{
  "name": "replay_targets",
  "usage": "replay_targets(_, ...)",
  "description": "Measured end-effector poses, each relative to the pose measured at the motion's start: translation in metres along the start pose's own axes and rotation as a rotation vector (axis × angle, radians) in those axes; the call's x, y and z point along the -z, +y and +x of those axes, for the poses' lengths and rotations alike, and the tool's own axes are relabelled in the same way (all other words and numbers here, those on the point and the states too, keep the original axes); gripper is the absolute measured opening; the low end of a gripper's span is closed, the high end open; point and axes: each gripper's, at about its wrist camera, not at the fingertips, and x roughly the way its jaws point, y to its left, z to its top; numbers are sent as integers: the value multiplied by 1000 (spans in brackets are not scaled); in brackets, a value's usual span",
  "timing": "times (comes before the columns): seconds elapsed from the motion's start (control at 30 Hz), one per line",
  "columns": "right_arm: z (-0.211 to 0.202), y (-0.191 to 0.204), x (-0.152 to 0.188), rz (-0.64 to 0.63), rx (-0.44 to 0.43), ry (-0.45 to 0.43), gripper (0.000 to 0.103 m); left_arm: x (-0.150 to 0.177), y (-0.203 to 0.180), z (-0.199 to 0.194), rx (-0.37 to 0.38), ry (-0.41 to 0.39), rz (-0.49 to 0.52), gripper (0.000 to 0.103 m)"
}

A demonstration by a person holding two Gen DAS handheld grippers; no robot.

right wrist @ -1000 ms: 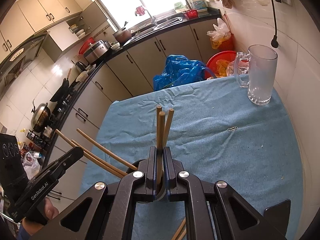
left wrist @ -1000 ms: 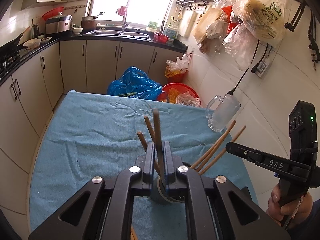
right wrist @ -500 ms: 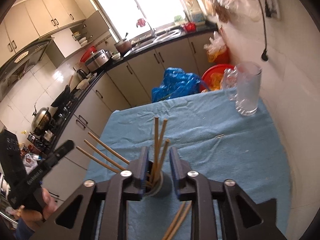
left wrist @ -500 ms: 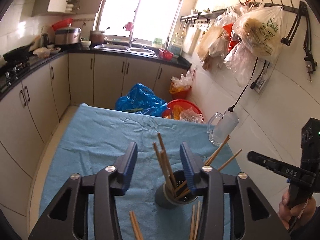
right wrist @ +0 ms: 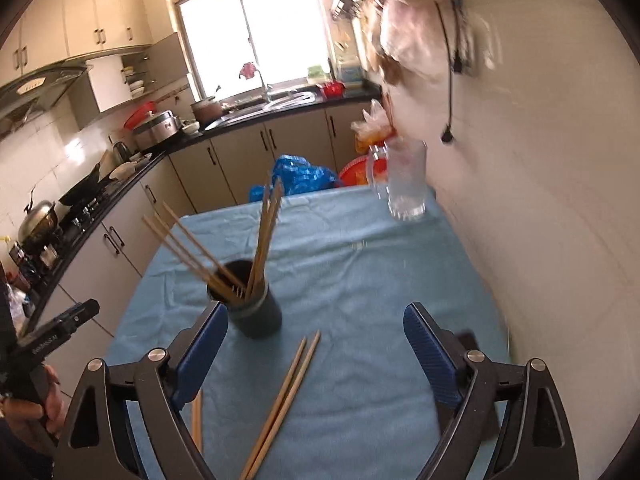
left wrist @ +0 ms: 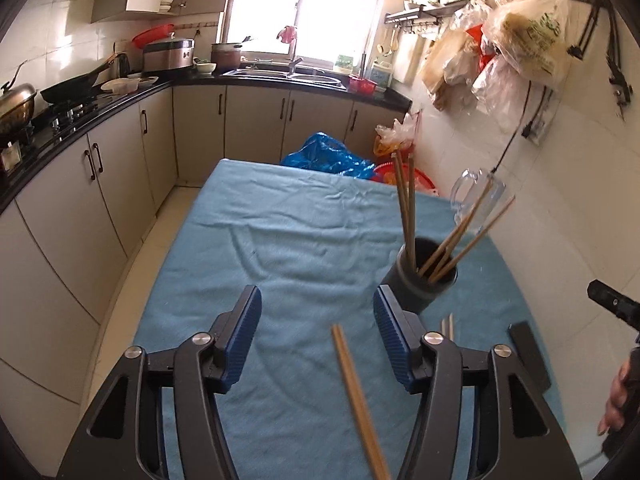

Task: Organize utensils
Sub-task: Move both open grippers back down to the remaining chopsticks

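Note:
A dark round holder (left wrist: 420, 280) stands on the blue tablecloth (left wrist: 304, 240) with several wooden chopsticks (left wrist: 406, 204) leaning in it. It also shows in the right wrist view (right wrist: 250, 304). My left gripper (left wrist: 316, 332) is open and empty, just left of and nearer than the holder. A loose pair of chopsticks (left wrist: 356, 396) lies on the cloth between its fingers. My right gripper (right wrist: 316, 356) is open and empty, to the right of the holder, above another loose pair of chopsticks (right wrist: 284, 400).
A glass mug (right wrist: 404, 184) stands at the table's far right corner by the wall. A flat black object (left wrist: 528, 352) lies on the cloth at the right. Another chopstick pair (left wrist: 447, 326) lies beside the holder. Kitchen cabinets (left wrist: 120, 168) run along the left.
Both grippers were shut on chopsticks over the holder. They opened, left the chopsticks in the holder, and pulled back, the left one leftward and the right one rightward.

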Motion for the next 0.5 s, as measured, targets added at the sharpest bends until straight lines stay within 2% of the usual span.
replay_targets(0.17, -27, -16, 21, 52, 84, 71, 91, 16, 17, -30, -42, 13, 35, 61)
replay_targets(0.3, -55, -32, 33, 51, 126, 121, 89, 24, 35, -69, -118, 16, 49, 61)
replay_targets(0.43, -76, -48, 34, 57, 98, 153, 87, 39, 51, -103, -207, 16, -34, 62)
replay_targets(0.5, -77, -47, 28, 37, 82, 111, 87, 43, 52, -107, -215, 12, -79, 64)
